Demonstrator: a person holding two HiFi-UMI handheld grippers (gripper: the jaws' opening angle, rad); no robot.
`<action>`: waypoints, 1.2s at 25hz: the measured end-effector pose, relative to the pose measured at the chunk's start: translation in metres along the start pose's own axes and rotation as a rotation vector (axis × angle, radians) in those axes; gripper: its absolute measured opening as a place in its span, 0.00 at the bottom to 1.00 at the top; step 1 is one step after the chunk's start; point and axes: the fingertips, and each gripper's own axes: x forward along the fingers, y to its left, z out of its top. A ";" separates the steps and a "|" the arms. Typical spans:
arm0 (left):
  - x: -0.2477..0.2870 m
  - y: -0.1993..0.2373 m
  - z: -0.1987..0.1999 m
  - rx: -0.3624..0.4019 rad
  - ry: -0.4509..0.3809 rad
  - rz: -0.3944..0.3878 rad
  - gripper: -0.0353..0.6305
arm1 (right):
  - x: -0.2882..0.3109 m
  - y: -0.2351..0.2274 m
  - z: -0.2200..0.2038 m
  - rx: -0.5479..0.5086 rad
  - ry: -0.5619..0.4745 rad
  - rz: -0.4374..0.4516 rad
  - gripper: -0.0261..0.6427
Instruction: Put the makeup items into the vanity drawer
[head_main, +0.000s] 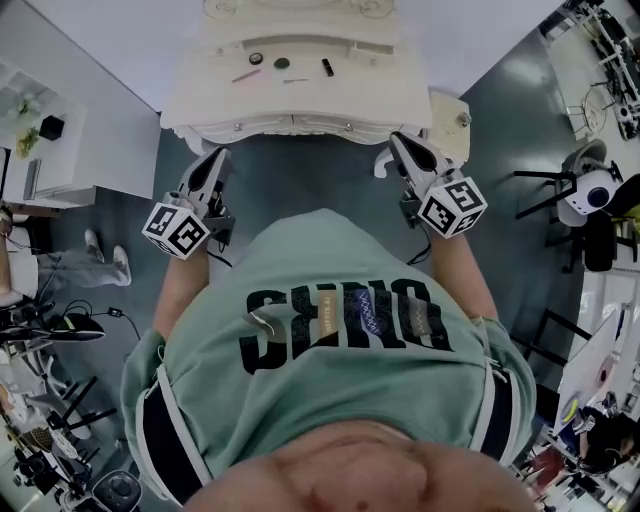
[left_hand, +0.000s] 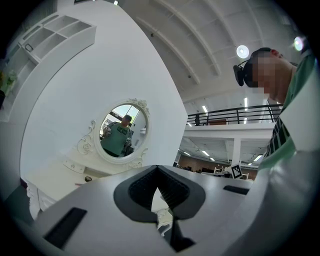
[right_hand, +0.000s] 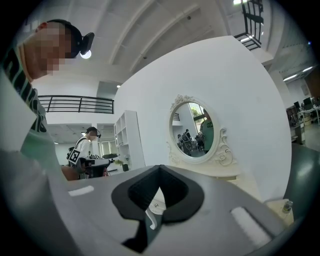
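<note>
The white vanity (head_main: 200, 100) stands ahead of me at the top of the head view. Several small makeup items lie on its top: a pink pencil (head_main: 247, 75), a round compact (head_main: 256, 59), a dark round pot (head_main: 282, 63) and a black tube (head_main: 327, 67). The drawer front (head_main: 293, 124) with its small knobs looks closed. My left gripper (head_main: 218, 156) hovers just before the vanity's left front corner, shut and empty (left_hand: 159, 207). My right gripper (head_main: 398, 140) is at the right front corner, also shut with nothing in it (right_hand: 150, 215).
An oval mirror (left_hand: 122, 132) (right_hand: 192, 130) rises behind the vanity top. A small cream side stand (head_main: 450, 100) sits to the vanity's right. A white shelf unit (head_main: 40, 150) is at the left, and chairs and equipment (head_main: 590, 200) at the right.
</note>
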 end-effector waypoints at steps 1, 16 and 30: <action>0.005 -0.004 -0.002 -0.003 0.001 0.001 0.05 | -0.003 -0.005 0.001 0.004 -0.003 0.002 0.05; 0.066 0.071 -0.014 -0.059 0.031 -0.002 0.05 | 0.078 -0.057 -0.024 0.032 0.059 0.004 0.05; 0.192 0.283 0.055 -0.034 0.163 -0.207 0.05 | 0.309 -0.121 -0.028 0.054 0.120 -0.203 0.05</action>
